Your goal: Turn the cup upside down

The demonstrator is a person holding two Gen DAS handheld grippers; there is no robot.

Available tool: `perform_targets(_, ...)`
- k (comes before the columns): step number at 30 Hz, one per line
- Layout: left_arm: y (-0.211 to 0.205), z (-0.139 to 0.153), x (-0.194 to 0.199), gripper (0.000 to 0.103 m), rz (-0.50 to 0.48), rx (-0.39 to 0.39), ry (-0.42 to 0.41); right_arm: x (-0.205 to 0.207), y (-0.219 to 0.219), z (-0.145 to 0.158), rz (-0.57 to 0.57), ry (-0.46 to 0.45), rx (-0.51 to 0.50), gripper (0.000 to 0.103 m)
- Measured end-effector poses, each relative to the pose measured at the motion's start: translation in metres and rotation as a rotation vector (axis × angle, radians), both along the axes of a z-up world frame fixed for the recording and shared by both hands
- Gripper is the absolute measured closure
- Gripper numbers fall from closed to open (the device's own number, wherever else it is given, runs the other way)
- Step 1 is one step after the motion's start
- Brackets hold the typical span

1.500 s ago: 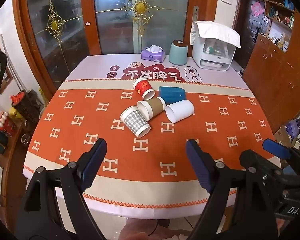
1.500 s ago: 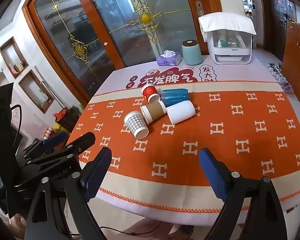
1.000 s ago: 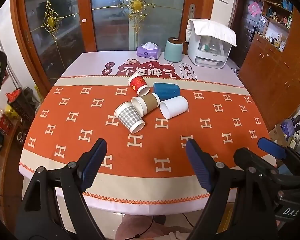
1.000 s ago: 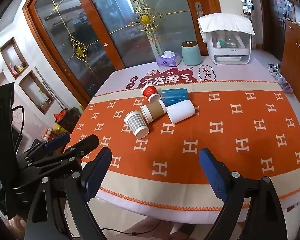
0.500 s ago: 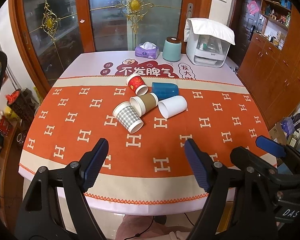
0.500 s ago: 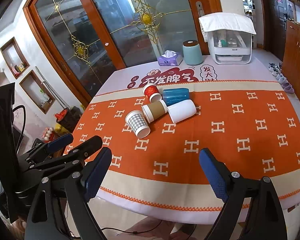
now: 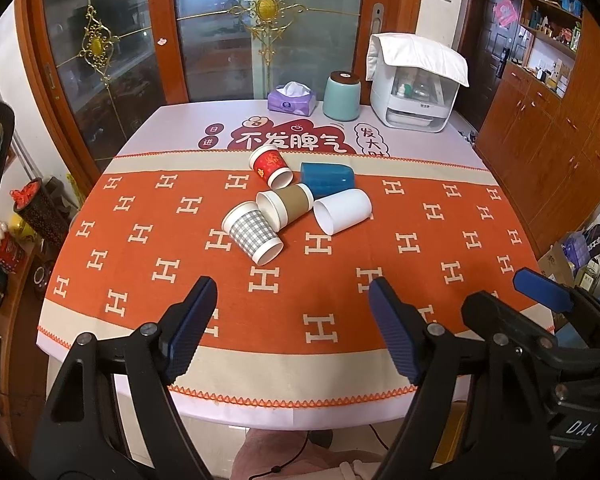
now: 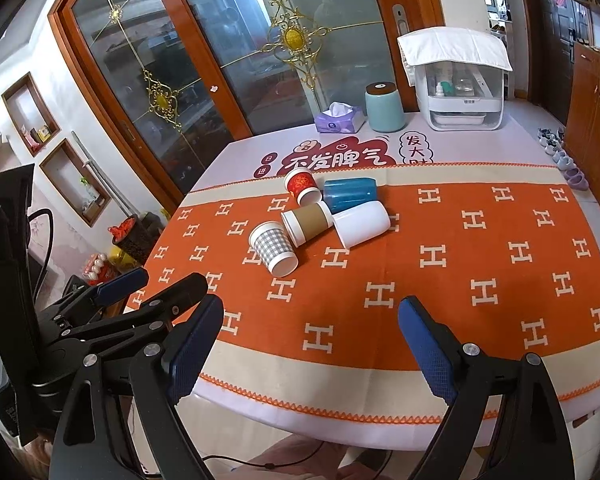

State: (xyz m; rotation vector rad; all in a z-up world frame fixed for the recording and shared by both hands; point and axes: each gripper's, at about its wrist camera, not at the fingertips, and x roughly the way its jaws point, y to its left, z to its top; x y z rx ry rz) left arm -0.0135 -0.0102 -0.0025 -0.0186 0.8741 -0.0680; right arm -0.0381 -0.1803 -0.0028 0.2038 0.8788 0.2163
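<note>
Nothing flipped yet. Five cups, frame centre, all on sides: checked cup [image 7: 253, 233] nearest (likely first). My left gripper [image 7: 292, 330], right gripper [image 8: 312, 346] spread wide, empty, well short.

Lying on a matt woven tablecloth [image 7: 148, 280]: a paper-looking checked cup [image 7: 253, 236], a brown-sleeved paper cup [image 7: 286, 208], a red printed paper cup [image 7: 271, 166]. Gleaming beside them, a smooth white cup [image 7: 343, 211] and a glossy blue plastic cup [image 7: 327, 179]. Showing ribbed blue pads [image 8: 194, 344] on matt black plastic arms. Shining behind: polished wood door frame [image 8: 204, 56], glass.
</note>
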Motion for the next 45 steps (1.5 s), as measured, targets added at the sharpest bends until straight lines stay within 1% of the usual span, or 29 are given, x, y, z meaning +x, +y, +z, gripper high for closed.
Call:
perform_targets(9, -0.007, -0.005, -0.003, 0.027, -0.004, 0.003, 0.003, 0.000, -0.003, 0.001, 0.001, 0.000, 0.004, 0.013)
perform_targets(10, -0.006, -0.005, -0.003, 0.027, -0.004, 0.003, 0.002, -0.001, -0.008, 0.001, 0.001, -0.002, 0.006, 0.013)
perform_targets(33, -0.008, -0.005, -0.003, 0.027, -0.003, 0.006, 0.006, -0.002, -0.008, 0.002, 0.004, -0.001, 0.005, 0.013)
perform_targets(45, 0.002, -0.009, -0.001, 0.027, 0.007, 0.008, 0.026, 0.001, -0.001, 0.001, 0.019, 0.015, 0.011, 0.013)
